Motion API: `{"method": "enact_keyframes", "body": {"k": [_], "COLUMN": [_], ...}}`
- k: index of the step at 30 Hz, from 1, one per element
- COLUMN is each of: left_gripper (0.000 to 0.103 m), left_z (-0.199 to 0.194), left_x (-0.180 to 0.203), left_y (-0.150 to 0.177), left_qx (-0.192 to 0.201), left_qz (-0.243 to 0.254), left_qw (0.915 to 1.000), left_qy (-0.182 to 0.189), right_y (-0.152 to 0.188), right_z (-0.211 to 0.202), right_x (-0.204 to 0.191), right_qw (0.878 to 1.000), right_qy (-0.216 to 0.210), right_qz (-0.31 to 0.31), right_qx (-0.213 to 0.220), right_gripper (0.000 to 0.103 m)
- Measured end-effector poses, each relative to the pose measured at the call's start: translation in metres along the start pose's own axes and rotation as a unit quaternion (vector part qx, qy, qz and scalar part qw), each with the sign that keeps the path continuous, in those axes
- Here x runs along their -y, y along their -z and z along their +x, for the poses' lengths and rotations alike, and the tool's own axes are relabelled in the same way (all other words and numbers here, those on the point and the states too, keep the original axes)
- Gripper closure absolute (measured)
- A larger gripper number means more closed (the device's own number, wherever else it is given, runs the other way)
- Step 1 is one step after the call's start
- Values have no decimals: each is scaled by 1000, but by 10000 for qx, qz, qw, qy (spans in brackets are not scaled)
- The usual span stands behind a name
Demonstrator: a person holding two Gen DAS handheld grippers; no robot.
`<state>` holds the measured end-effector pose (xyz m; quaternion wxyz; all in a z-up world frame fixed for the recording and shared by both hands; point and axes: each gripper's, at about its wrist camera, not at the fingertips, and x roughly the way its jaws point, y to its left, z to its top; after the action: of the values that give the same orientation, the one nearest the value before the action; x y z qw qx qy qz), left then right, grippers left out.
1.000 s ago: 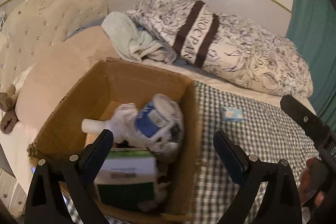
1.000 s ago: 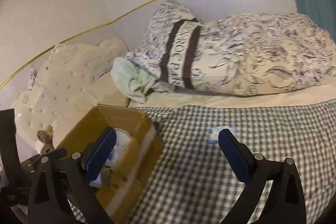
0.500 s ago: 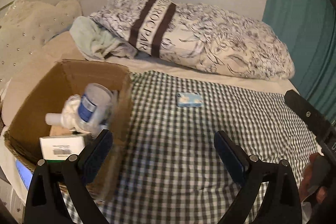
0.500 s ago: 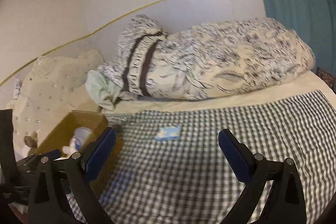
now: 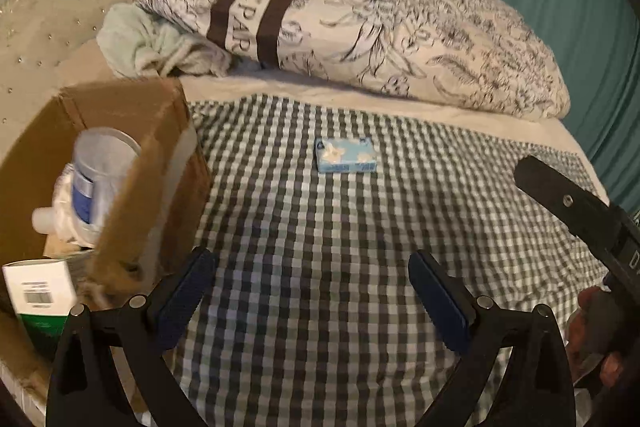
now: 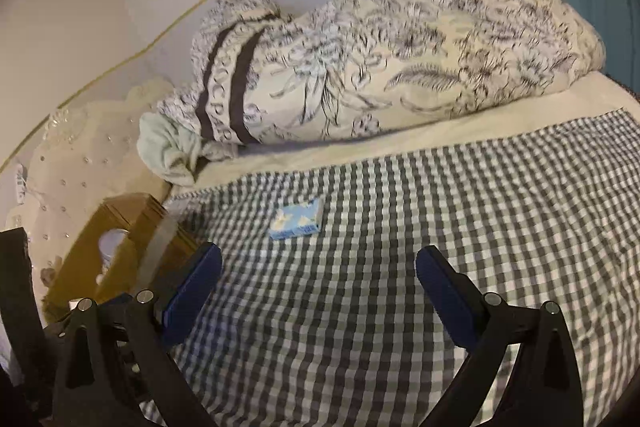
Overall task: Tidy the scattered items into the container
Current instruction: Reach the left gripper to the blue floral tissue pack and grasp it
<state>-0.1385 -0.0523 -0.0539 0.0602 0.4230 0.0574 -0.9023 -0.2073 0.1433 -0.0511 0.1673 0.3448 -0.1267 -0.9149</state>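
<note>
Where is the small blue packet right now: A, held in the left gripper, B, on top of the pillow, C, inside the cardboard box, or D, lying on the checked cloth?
D: the packet lies flat on the checked cloth, apart from the box, and both the left gripper and right gripper are open and empty.

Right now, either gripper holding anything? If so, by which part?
Nothing held. Left gripper and right gripper are both open and empty; the blue packet lies untouched on the checked cloth.
</note>
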Motion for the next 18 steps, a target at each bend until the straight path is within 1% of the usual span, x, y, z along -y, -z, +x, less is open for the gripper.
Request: {"method": "enact_keyframes", "body": {"k": [3, 6, 9, 11, 13, 15, 18], "left_gripper": [3, 3, 3, 3, 3, 3, 3], "left_z": [22, 47, 74, 88, 102, 117, 143], "left_x": [-4, -9, -11, -9, -4, 5, 22], "left_y": [1, -1, -8, -16, -26, -36, -51], "left_qx": [-112, -260, -393, -406, -331, -254, -232], "left_qz": [-38, -195, -349, -399, -429, -386, -323], "left_qw": [9999, 9995, 9986, 9984, 9984, 9986, 9983], "left_qy": [-38, -37, -7, 41, 153, 260, 415], "right_y": [2, 3, 2, 1, 2, 3, 5], "right_z": [26, 48, 56, 59, 62, 66, 71], "right_x": [-3, -8, -4, 4, 18, 29, 51], "right_qw": [9997, 9990, 9990, 9990, 9981, 9968, 9956], "right_qy": [49, 69, 169, 293, 544, 745, 887], "right_qz": [-64, -236, -266, -236, -227, -183, -22], "right_qx": [-210, -385, -306, -231, -185, -209, -305], "right_gripper": [5, 5, 5, 5, 5, 5, 5]}}
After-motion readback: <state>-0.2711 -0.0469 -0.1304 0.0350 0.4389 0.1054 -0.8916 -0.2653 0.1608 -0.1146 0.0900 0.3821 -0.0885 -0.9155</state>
